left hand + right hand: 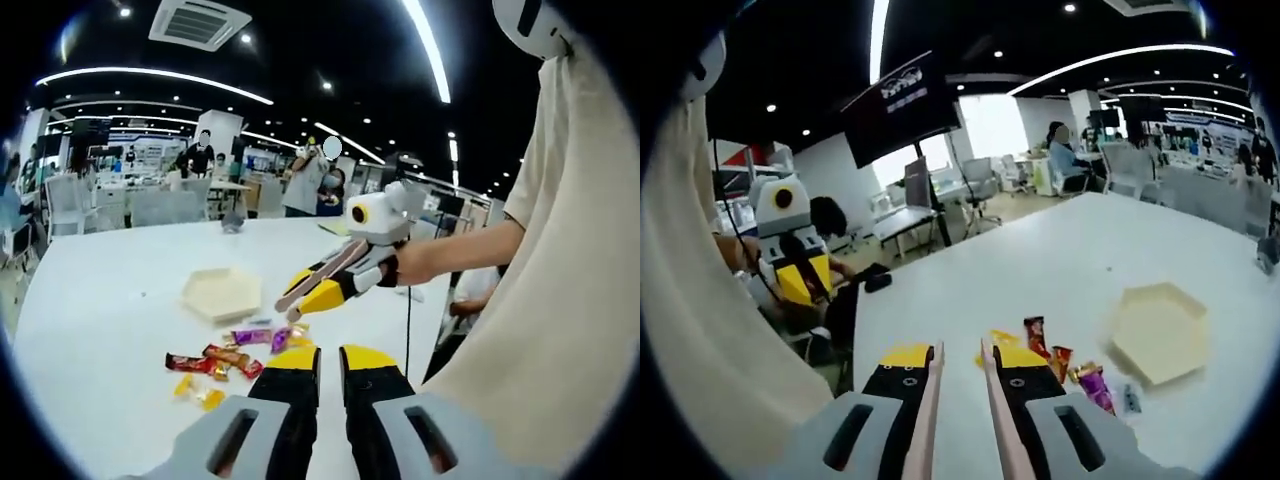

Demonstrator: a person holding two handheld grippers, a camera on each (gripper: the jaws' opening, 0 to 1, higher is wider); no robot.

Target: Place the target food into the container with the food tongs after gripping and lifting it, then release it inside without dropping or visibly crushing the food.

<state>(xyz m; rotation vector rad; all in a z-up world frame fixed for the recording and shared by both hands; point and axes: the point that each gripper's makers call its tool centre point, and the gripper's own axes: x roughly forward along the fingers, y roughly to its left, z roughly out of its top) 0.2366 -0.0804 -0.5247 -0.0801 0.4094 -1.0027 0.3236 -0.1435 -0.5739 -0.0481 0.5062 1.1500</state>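
Several wrapped candies lie scattered on the white table, in red, purple and yellow wrappers. A cream hexagonal container sits just beyond them. My left gripper hovers near the candies with its jaws close together and nothing between them. My right gripper reaches in from the right, shut on beige food tongs whose tips hang above the candies. In the right gripper view the tongs run along my right gripper; the candies lie just ahead, the container to the right, my left gripper far left.
The person's beige sleeve takes up the right side. Chairs, desks and standing people are beyond the table's far edge. A small dark object lies near the table's left edge.
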